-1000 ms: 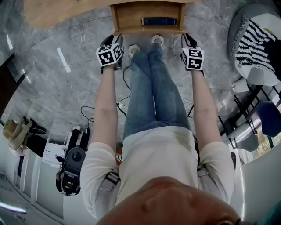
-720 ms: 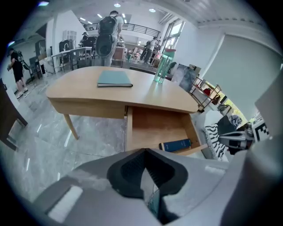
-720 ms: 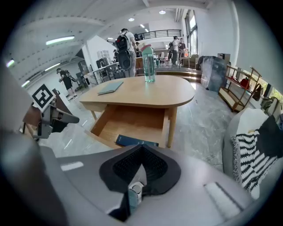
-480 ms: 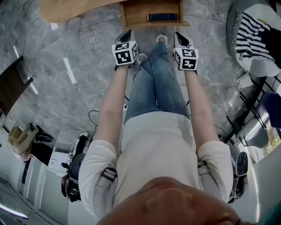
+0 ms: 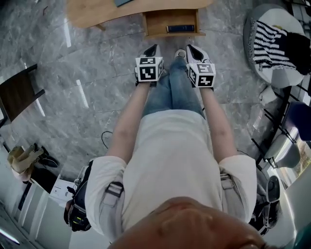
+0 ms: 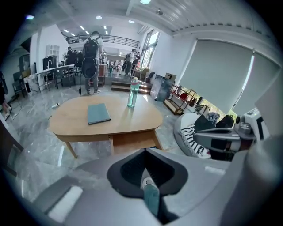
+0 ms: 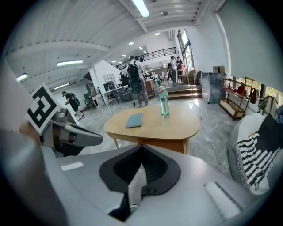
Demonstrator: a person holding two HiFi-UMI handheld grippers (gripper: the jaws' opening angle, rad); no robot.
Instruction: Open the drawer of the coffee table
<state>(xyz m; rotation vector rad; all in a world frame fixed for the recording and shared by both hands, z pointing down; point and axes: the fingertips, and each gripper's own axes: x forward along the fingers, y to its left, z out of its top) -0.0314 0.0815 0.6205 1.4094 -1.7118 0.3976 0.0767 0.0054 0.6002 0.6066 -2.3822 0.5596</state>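
The wooden coffee table (image 5: pixel 116 10) lies at the top of the head view. Its drawer (image 5: pixel 172 23) is pulled out, with a dark blue flat thing (image 5: pixel 180 28) inside. My left gripper (image 5: pixel 152 49) and right gripper (image 5: pixel 191 49) hang side by side above my knees, well short of the drawer. Both are shut on nothing. In the left gripper view the table (image 6: pixel 106 123) carries a teal book (image 6: pixel 98 113) and a bottle (image 6: pixel 131 95), with the drawer (image 6: pixel 132 140) below the top. The right gripper view shows the same table (image 7: pixel 154 126) and drawer (image 7: pixel 161 143).
A grey beanbag with a striped cloth (image 5: pixel 277 44) sits at the right, beside metal frames (image 5: pixel 286 141). A dark panel (image 5: pixel 19 92) stands at the left. Cables and gear (image 5: pixel 77 204) lie on the marble floor behind me. People (image 6: pixel 90 57) stand far beyond the table.
Both grippers have closed, risen and drawn back from the drawer, coming closer together. The table now looks smaller and farther. The drawer stays pulled out.
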